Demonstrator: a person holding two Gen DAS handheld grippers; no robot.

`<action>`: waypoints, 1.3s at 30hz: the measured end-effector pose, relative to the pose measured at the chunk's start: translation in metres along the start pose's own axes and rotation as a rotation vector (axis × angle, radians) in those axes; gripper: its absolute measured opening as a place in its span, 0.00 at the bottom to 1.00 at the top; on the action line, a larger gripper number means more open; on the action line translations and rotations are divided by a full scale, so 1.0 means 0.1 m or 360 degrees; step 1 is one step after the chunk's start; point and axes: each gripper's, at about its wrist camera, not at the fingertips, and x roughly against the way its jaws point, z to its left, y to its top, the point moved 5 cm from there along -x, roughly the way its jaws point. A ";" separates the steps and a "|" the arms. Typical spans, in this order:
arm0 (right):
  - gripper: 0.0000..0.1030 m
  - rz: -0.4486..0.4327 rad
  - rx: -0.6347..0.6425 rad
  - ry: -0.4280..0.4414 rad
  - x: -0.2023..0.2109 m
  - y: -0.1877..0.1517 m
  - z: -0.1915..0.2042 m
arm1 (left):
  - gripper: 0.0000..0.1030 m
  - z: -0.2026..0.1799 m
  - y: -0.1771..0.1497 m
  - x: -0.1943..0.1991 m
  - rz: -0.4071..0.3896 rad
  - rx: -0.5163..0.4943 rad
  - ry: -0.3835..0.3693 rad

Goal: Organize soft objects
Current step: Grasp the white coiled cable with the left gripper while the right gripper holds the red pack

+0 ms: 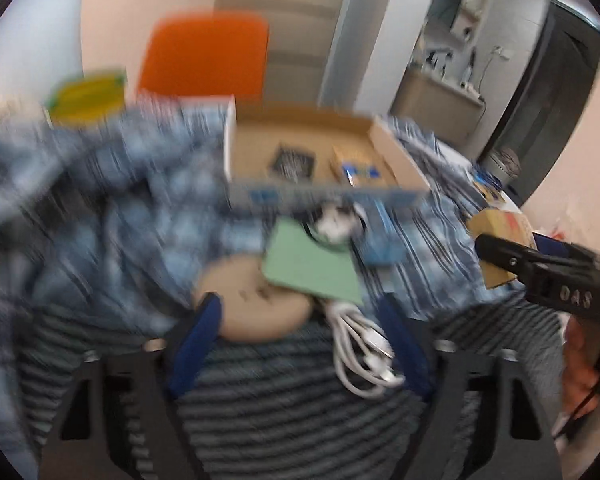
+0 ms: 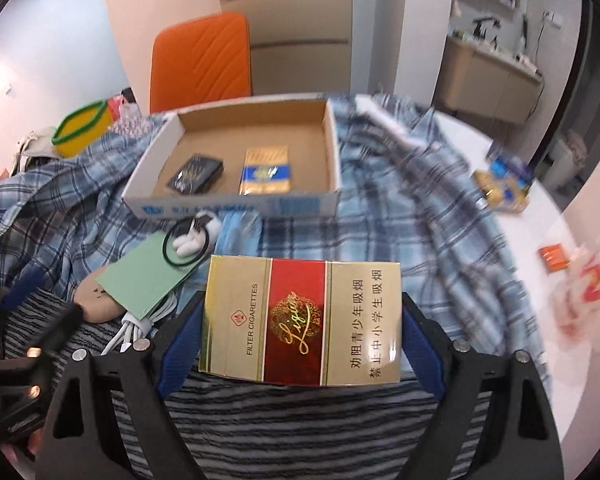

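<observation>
Right tool [image 2: 300,320] clamped on a gold-and-red cigarette carton [image 2: 300,322], held above the grey striped cloth [image 2: 300,432]; left tool [image 1: 300,344] spread wide, empty, over that striped cloth [image 1: 284,420]

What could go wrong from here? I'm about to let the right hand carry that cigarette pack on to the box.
1. The right gripper holds the red-and-gold cigarette pack only by its side edges, so it could twist or slip out.
2. The cardboard box sits on rumpled plaid shirts; a nudge may tip or shift it.
3. The left gripper hangs open over a white cable and could snag it.
</observation>
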 end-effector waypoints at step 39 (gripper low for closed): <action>0.86 -0.0179 0.0068 -0.0045 0.13 -0.14 -0.43 | 0.22 -0.27 0.01 -0.39 0.0188 -0.0115 0.0115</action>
